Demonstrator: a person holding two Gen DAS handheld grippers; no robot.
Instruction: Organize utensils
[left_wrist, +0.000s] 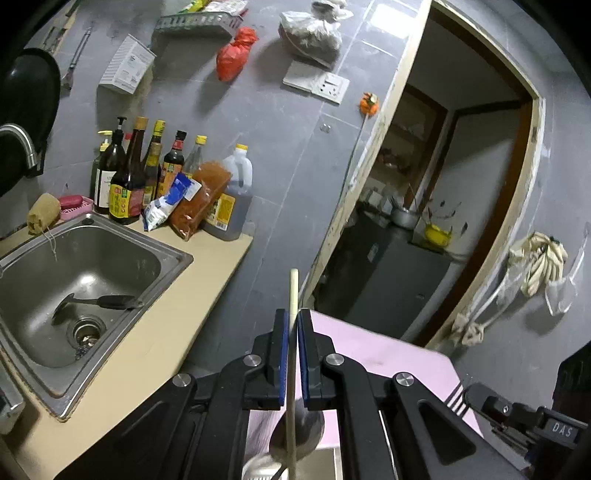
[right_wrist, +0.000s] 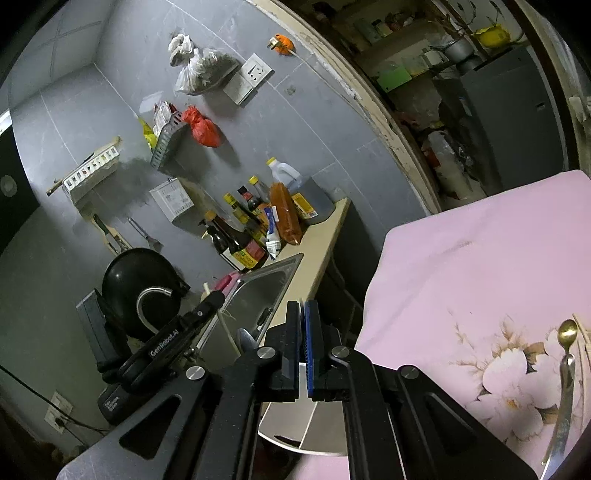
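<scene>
Left gripper (left_wrist: 293, 325), black with blue pads, clamped on a pale, slender wooden chopstick (left_wrist: 293, 369) held upright above a shiny metal spoon bowl (left_wrist: 299, 432) and a pink floral tablecloth (left_wrist: 376, 354). Right gripper (right_wrist: 303, 325) pressed together, nothing between its pads, above a white divided utensil tray (right_wrist: 306, 428). Brass-coloured spoon (right_wrist: 567, 332) on the tablecloth at far right; black-handled utensil (left_wrist: 110, 302) in the stainless-steel sink (left_wrist: 122, 254).
</scene>
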